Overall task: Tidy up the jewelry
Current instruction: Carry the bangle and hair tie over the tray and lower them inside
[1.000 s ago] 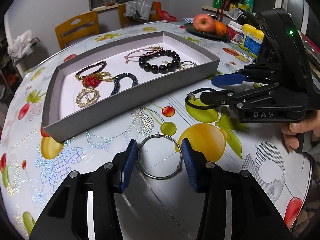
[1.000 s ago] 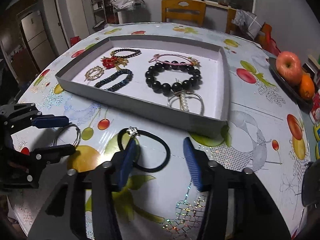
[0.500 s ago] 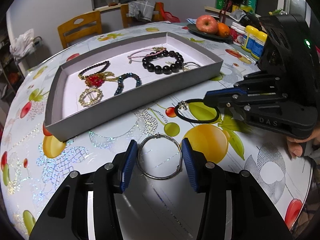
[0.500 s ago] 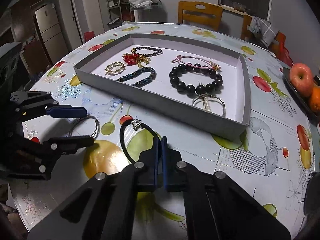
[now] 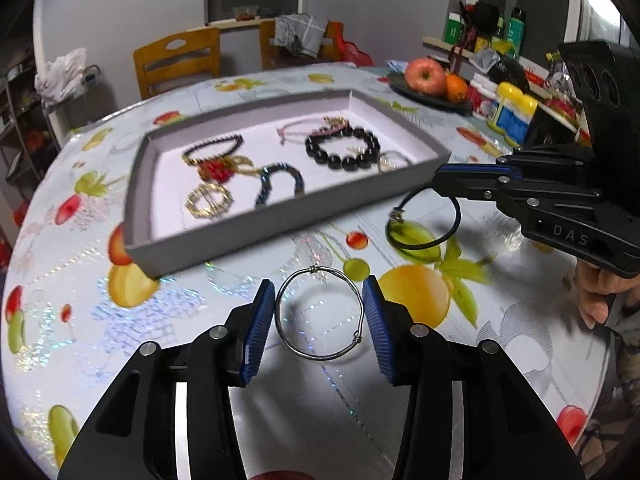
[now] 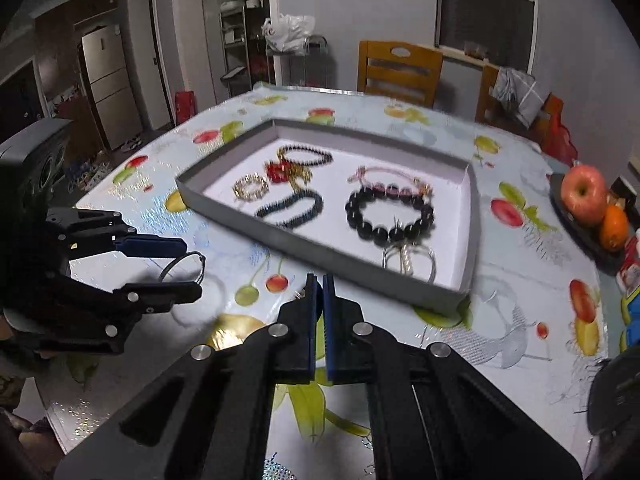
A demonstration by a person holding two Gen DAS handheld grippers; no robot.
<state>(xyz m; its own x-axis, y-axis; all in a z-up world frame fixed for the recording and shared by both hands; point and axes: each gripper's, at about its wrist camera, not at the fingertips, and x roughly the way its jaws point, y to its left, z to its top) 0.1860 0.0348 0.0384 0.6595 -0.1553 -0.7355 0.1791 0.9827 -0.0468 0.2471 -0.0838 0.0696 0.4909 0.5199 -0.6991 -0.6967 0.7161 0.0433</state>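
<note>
Right gripper (image 6: pixel 319 280) was pinched shut on the black hair tie (image 5: pixel 424 220), mostly hidden behind its fingers; left gripper (image 5: pixel 319 312) clamped the wire bangle (image 5: pixel 320 312).

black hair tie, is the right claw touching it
Touching: in the left wrist view the right claw is shut on the black hair tie, which hangs from its tip above the table.

- Round table (image 5: pixel 520 344), glossy fruit-print cover.
- Grey tray (image 5: pixel 256 236) resting near centre.
- Dark plate (image 5: pixel 424 96) with fruit at far edge.
- Yellow-lidded containers (image 5: pixel 514 114) beside plate.
</note>
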